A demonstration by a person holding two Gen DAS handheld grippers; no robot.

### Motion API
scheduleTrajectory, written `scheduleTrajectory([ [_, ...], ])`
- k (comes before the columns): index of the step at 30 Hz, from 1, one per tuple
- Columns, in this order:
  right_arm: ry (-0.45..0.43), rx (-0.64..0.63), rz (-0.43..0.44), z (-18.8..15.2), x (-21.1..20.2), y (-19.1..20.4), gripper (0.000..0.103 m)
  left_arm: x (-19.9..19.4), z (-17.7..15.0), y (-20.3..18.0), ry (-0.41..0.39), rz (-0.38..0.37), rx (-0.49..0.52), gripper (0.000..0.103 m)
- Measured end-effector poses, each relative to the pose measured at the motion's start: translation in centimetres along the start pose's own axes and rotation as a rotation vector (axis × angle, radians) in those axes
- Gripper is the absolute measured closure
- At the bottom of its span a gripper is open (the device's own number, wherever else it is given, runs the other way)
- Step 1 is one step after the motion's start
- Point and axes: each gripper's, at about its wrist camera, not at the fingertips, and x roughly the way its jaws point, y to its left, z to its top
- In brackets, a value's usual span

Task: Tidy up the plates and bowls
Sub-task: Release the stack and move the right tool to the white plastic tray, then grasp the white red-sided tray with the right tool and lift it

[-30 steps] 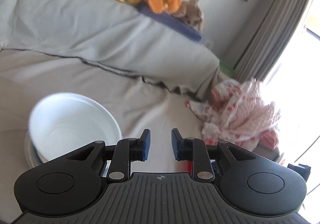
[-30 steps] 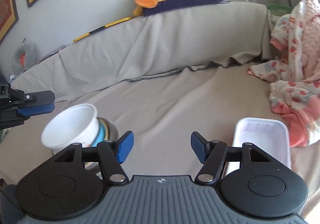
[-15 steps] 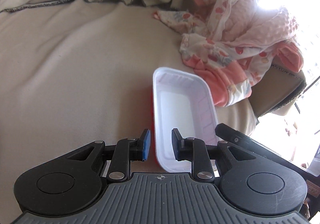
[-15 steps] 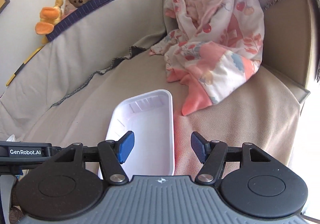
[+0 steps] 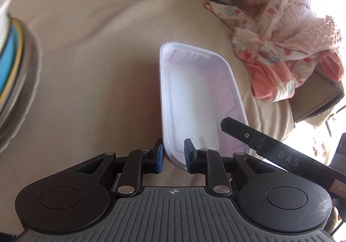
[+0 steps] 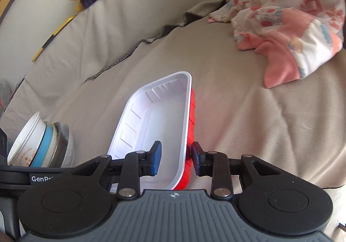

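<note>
Two claws straddle one tray (image 5: 194, 95) rim — left claw (image 5: 173, 156), right claw (image 6: 176, 158).

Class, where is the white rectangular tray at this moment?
The white tray lies on the beige sofa cover, central in both wrist views, with each gripper straddling a long wall, the bowl stack left, pink blanket right.

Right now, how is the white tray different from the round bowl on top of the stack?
The white tray is long with straight sides; the round bowl is circular. The tray lies alone on the couch cover; the bowl sits on a stack of dishes. The tray's outside is red; the bowl's outside looks white with a small orange print. Both grippers straddle the tray's rims: left gripper, right gripper. Both are white inside and look empty.
</note>
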Motion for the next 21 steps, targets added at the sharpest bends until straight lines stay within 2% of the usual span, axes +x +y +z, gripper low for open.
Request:
scheduleTrajectory([
  [4, 0.061, -0.056, 0.077, -1.1, 1.6, 3.2, 0.072, -2.6, -2.1, 3.3, -0.01, 0.042, -0.038, 0.083],
  [10, 0.103, -0.12, 0.056, -2.9, 2.8, 5.9, 0.072, -4.5, -2.4, 6.1, -0.095, 0.06, -0.111, 0.083],
  [21, 0.115, -0.095, 0.016, -2.9, 3.0, 4.7, 0.072, -1.5, 0.3, 5.4, -0.11, 0.086, -0.093, 0.083],
])
